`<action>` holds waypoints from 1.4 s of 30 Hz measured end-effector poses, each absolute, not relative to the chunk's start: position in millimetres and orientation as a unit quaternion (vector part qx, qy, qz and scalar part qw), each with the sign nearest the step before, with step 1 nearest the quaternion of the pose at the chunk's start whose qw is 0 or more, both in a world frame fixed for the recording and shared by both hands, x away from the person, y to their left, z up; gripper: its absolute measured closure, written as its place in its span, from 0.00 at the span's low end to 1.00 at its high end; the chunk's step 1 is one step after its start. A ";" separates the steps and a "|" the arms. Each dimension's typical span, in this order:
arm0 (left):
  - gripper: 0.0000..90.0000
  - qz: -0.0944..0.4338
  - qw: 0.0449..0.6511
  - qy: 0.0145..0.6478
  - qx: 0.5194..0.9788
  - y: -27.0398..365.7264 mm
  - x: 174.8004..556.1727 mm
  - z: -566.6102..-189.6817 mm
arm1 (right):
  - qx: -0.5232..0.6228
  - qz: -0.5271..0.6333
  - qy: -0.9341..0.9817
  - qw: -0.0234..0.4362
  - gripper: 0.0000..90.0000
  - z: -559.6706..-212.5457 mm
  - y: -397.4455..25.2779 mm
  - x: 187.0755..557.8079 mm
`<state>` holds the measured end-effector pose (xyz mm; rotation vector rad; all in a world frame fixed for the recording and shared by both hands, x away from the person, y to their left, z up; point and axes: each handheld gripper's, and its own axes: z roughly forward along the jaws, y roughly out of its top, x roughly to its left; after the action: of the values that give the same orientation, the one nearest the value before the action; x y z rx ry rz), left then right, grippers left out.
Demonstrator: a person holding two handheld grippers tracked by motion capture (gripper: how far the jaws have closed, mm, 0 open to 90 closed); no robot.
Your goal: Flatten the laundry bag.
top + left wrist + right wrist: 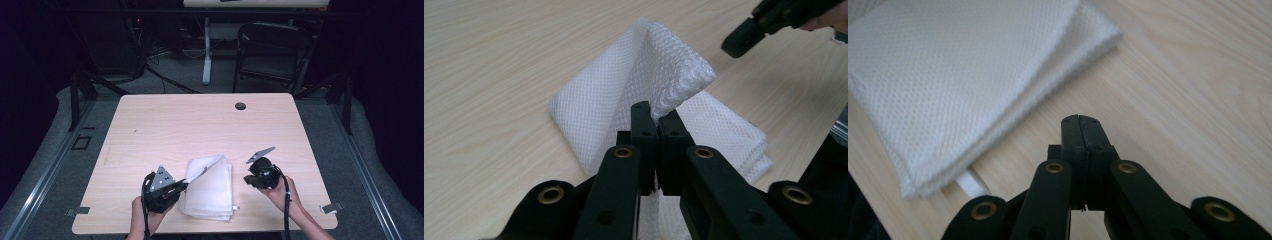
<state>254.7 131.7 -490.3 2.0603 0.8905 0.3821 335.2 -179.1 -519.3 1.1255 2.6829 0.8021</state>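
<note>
At the near edge of the wooden surface [150,125], two hands come in from below, each holding a gripper. The left gripper [655,120] has its jaws pressed together on a layer of the white mesh cloth [624,95], pinching the fabric near its left edge and lifting that layer so it stands up in a peaked fold above the rest of the stack. The cloth itself lies folded in several layers close to the near edge, between the two grippers, with a small white tag poking out at its near right corner.

The right gripper [1081,125] is just to the right of the cloth, apart from it, jaws closed flush against each other with nothing between them, over bare wood. In the left gripper view its tip shows beyond the raised fold.

Two metal clips sit at the near corners of the surface. Farther back the wood lies open up to a small dark round cap [240,106] near the far edge. Beyond it stand a black folding chair [270,50], a white desk leg [206,50] and cables on the floor.
</note>
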 end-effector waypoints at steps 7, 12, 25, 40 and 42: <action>0.98 0.152 0.417 0.353 0.824 130.9 252.7 -490.6 | 0.371 0.259 0.891 0.040 1.00 -535.9 -152.3 350.1; 0.98 0.149 0.419 0.353 0.823 130.5 254.2 -492.0 | 0.377 0.260 0.888 0.038 1.00 -543.0 -141.7 355.5; 0.98 0.138 0.419 0.352 0.825 127.1 254.4 -496.0 | 0.380 0.237 0.893 0.036 1.00 -547.4 -137.2 363.3; 0.98 0.135 0.414 0.341 0.833 121.8 253.6 -497.0 | 0.374 0.234 0.897 0.027 1.00 -556.8 -126.4 363.0; 0.98 0.137 0.414 0.341 0.833 122.8 254.2 -496.9 | 0.373 0.231 0.898 0.028 1.00 -557.2 -125.6 364.0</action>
<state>254.2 122.8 -496.9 2.0930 0.8581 0.3445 364.0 -125.6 -557.2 1.1516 2.7728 0.7137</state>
